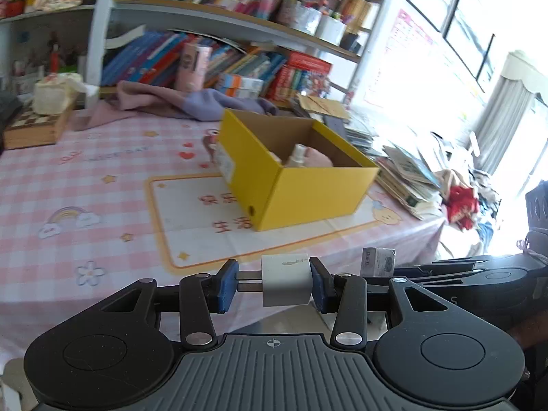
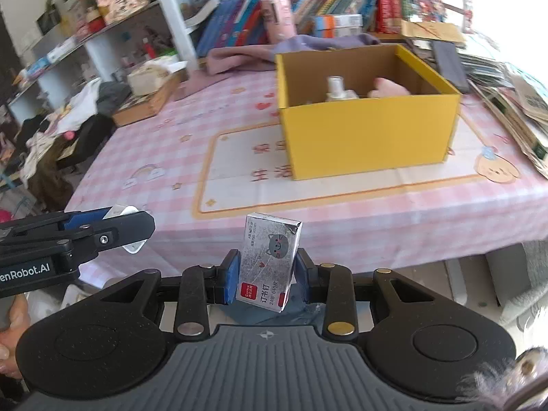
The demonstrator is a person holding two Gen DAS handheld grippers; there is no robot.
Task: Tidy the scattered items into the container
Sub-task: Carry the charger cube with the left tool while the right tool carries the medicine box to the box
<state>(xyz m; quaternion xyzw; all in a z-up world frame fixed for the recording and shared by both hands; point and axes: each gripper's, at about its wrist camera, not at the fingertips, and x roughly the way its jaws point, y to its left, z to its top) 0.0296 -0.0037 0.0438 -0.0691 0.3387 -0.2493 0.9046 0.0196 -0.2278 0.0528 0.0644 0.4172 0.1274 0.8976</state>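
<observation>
An open yellow cardboard box point(image 1: 308, 195) point(image 2: 370, 137) stands on the pink checked tablecloth point(image 1: 85, 178) point(image 2: 164, 144). Inside it are a white bottle point(image 1: 297, 156) point(image 2: 337, 90) and a pink item point(image 1: 320, 159) point(image 2: 390, 89). My left gripper point(image 1: 274, 282) point(image 2: 113, 227) is shut on a small white block point(image 1: 286, 282) point(image 2: 125, 210), in the air just before the table's near edge. To its right, my right gripper point(image 2: 265, 274) point(image 1: 445, 270) is shut on a small staple box point(image 2: 269, 260) point(image 1: 378, 262) with a cat picture, held upright, also short of the table edge.
Piles of papers and booklets point(image 1: 404, 171) point(image 2: 507, 102) lie right of the yellow box. Behind it are a purple cloth point(image 1: 191, 102) point(image 2: 308, 44), bookshelves point(image 1: 239, 24), and at the back left a wooden box point(image 1: 34, 126) point(image 2: 147, 102). A hand point(image 2: 10, 328) shows at the left edge.
</observation>
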